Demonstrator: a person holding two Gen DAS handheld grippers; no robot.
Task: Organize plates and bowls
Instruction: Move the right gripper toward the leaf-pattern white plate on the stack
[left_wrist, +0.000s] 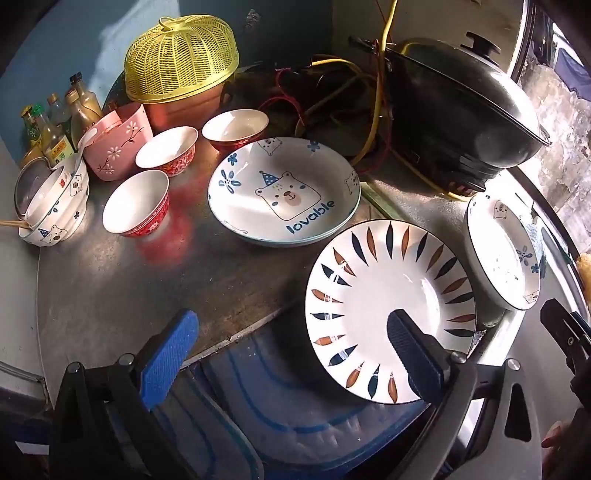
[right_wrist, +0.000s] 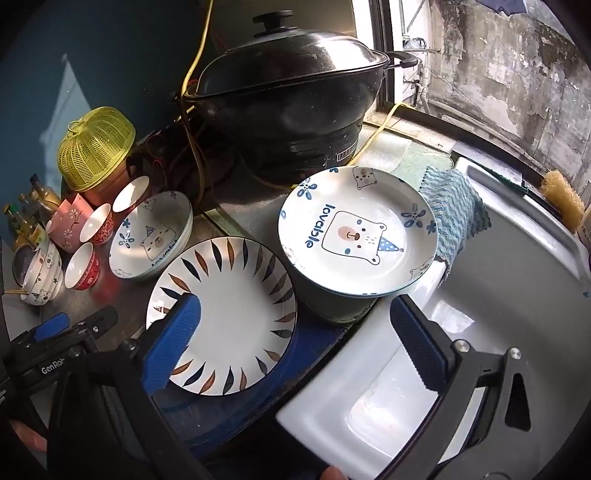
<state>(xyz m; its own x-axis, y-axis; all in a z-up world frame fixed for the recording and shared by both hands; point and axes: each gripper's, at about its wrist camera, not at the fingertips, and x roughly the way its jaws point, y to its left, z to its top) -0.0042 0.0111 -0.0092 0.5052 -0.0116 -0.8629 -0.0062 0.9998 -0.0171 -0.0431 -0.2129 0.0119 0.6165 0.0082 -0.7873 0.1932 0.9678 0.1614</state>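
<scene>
ceramic leaf plate (left_wrist: 391, 310) seemingly overhanging counter edge (left_wrist: 229, 338)

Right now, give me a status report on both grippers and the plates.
Left gripper open, right gripper open, both empty. White leaf-pattern plate lies at counter edge beneath them. Bear-print plate stack behind; another bear-print plate beside sink.

Your left wrist camera looks down and forward, close over the leaf-pattern plate (left_wrist: 391, 310) by its right finger. Your right wrist camera sits further right, above the sink (right_wrist: 498, 295). Both share that plate and the wok (right_wrist: 291, 107) ahead.
</scene>
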